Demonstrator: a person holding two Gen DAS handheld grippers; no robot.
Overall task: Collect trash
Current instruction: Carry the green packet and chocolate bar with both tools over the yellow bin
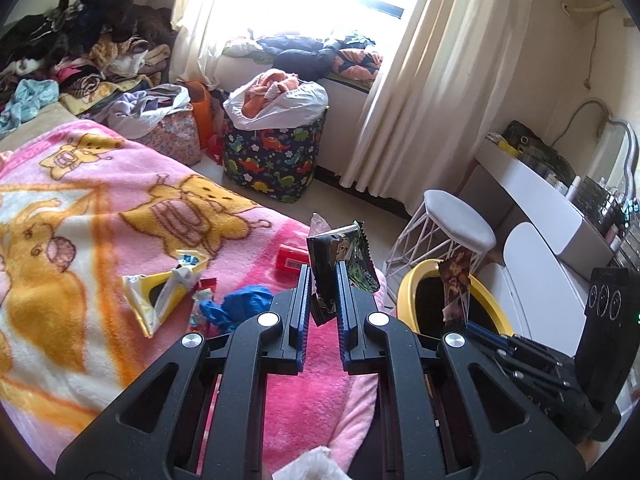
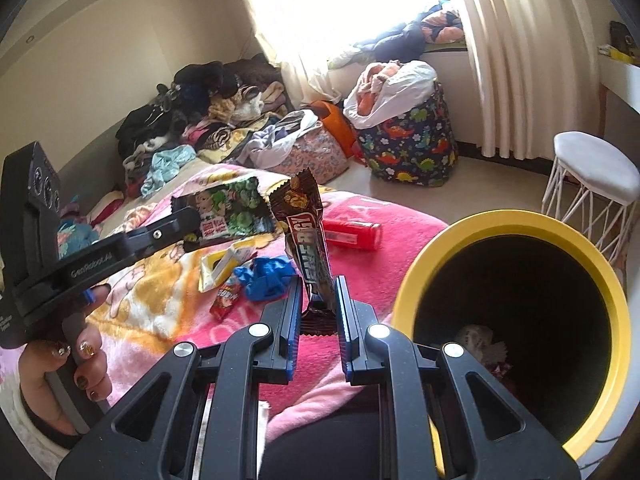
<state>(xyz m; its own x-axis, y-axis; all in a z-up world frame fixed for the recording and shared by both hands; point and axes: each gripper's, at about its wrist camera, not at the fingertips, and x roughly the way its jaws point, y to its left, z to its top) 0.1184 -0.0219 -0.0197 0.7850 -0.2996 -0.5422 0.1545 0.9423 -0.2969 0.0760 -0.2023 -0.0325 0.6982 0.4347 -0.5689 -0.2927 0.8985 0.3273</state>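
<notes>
- Bed blanket [image 1: 132, 216], pink with a bear print, carries the loose litter near its foot edge: a yellow-and-white wrapper [image 1: 160, 296], a crumpled blue glove [image 1: 240, 304] just beside it, a small red sachet [image 2: 226, 300] touching the glove's near side, and a red box [image 1: 292, 259] closer to the foot corner.
- Yellow-rimmed bin [image 2: 516, 224] stands just off the blanket's foot corner, mouth open and tilted toward the right camera; pale crumpled scraps lie at its bottom.
- Bare floor lies between the bin, a white wire stool [image 1: 456, 220] and a dinosaur-print hamper [image 1: 276, 160]; beyond that, curtain and window ledge.
- Left gripper [image 1: 325, 280] clamped on a dark green-printed snack packet [image 1: 342, 256], held upright above the blanket's foot edge.
- Right gripper [image 2: 319, 300] clamped on a brown bar wrapper [image 2: 308, 236], upright, just beside the bin rim and not over its mouth.
- Both point forward and downward. A hand [image 2: 68, 376] with painted nails wraps the left gripper's handle.
</notes>
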